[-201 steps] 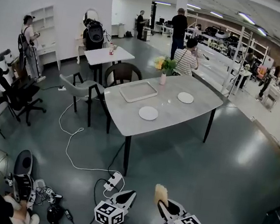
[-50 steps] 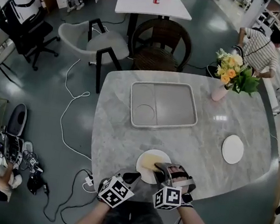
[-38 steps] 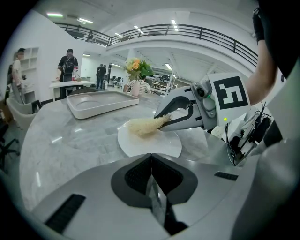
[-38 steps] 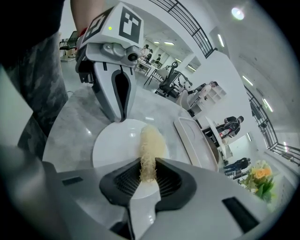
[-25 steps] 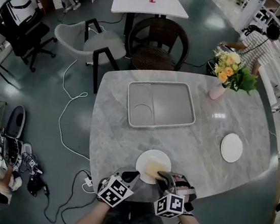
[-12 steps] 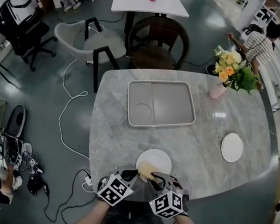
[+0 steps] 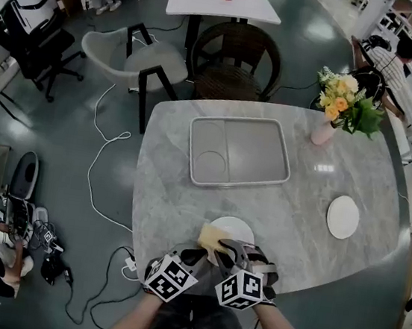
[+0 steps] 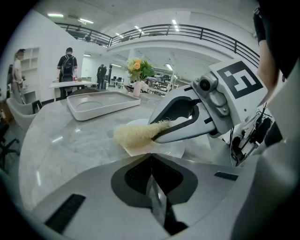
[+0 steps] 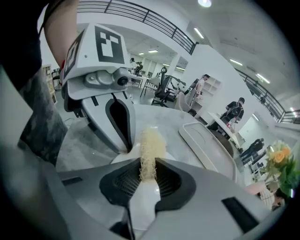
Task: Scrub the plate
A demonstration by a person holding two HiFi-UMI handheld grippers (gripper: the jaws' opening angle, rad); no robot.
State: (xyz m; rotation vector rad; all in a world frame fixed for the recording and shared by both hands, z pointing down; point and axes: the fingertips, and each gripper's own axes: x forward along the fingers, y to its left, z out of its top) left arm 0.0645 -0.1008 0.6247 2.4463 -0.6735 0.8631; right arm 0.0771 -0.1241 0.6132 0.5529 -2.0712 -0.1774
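The plate lies flat in the lower middle of the head view, close to the near edge of the grey marbled surface. A yellow fibrous sponge rests on its lower left part and overhangs the rim there. The right gripper comes in from the lower right, and its fingers are clamped on the sponge; in the right gripper view the sponge stands on edge between the two pads and sticks out past them onto the plate. The left gripper sits just left of it at the plate's near rim. In the left gripper view its fingers are pressed together, with the white rim running in between them, so it grips the plate by the edge. The two marker cubes lie side by side at the bottom of the head view, and the two grippers almost touch.

Above the plate, in the centre of the head view, a pale rectangular tray lies on the surface, split into sections with a round hollow at its lower left. A second, smaller plate lies well apart at the right. A pink vase with yellow and orange flowers stands at the upper right corner of the surface. A dark round chair stands beyond the far edge
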